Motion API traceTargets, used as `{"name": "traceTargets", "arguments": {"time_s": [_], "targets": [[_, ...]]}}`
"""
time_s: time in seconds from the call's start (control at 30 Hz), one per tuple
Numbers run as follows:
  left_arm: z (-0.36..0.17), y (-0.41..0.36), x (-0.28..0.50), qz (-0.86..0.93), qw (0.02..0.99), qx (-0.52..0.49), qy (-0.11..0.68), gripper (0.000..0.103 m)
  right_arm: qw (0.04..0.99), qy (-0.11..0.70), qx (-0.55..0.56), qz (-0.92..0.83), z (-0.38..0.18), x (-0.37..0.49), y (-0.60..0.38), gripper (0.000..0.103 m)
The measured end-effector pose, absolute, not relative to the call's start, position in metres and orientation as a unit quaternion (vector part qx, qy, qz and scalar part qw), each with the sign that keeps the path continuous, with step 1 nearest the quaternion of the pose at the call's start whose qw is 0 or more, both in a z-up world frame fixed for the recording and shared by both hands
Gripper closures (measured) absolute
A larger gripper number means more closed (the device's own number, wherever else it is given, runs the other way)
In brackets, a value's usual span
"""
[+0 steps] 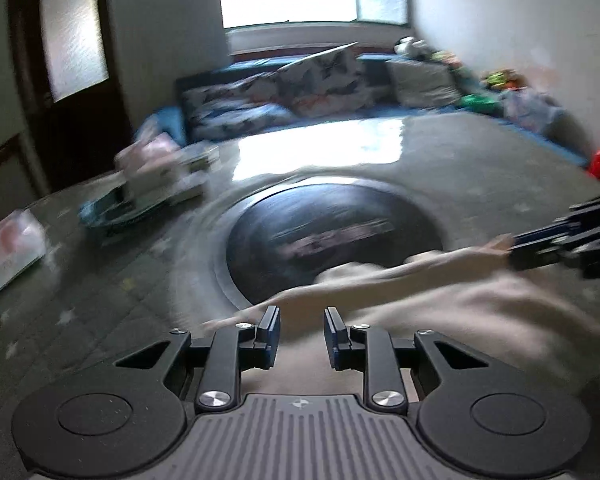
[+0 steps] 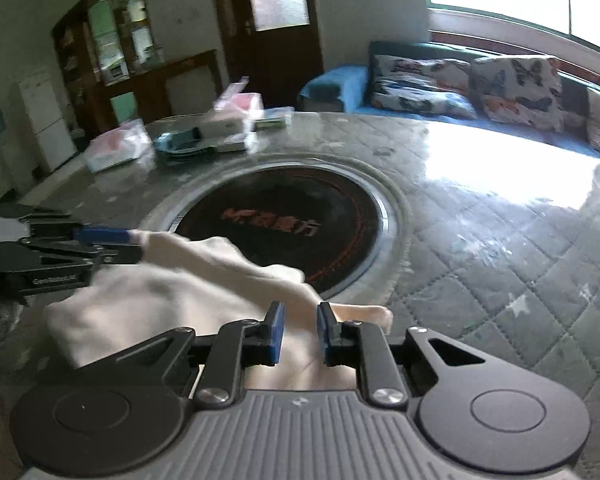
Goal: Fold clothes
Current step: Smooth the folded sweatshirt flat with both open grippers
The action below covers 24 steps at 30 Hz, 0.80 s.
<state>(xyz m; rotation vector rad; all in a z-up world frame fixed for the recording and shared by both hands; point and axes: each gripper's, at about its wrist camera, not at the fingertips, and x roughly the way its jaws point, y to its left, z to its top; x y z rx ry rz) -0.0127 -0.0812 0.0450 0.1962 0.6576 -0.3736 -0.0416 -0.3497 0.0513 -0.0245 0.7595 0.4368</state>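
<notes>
Quilted grey table cover point(image 2: 500, 280) under glare carries the scene. Nearest, the left gripper point(image 1: 302, 334) and right gripper point(image 2: 300, 330) each stand with blue pads parted a little around a cream cloth garment point(image 2: 172, 292), which lies bunched at the near edge of the table; whether they pinch it cannot be told. Beyond lies a round black inset hotplate point(image 2: 284, 228), then boxes point(image 2: 228, 128) and a blue sofa with butterfly-print cushions point(image 2: 516, 88).

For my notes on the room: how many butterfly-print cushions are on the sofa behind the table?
2. One butterfly cushion leans at the left end of the blue sofa; the second cushion stands right of it. Others may be hidden.
</notes>
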Motion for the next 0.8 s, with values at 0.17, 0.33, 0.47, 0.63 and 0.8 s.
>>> {"name": "traceTargets", "arguments": {"time_s": [0.17, 0.33, 0.47, 0.63, 0.8], "targets": [[0.044, -0.123, -0.031, -0.247, 0.911, 0.122, 0.308, 0.076, 0.896, 0.381, -0.029, 0.226, 0.051, -0.042, -0.344, 0.087], [0.031, -0.147, -0.046, -0.292, 0.894, 0.136, 0.311, 0.077, 0.888, 0.396, -0.042, 0.231, 0.041, -0.036, -0.339, 0.087], [0.023, -0.156, -0.063, -0.312, 0.885, 0.164, 0.305, 0.079, 0.889, 0.399, -0.049, 0.220, 0.034, -0.029, -0.342, 0.087], [0.024, -0.152, -0.074, -0.317, 0.885, 0.158, 0.301, 0.077, 0.895, 0.389, -0.040, 0.216, 0.042, -0.033, -0.346, 0.087], [0.025, -0.143, -0.081, -0.322, 0.883, 0.150, 0.307, 0.077, 0.892, 0.366, -0.060, 0.258, 0.059, -0.072, -0.335, 0.087]]}}
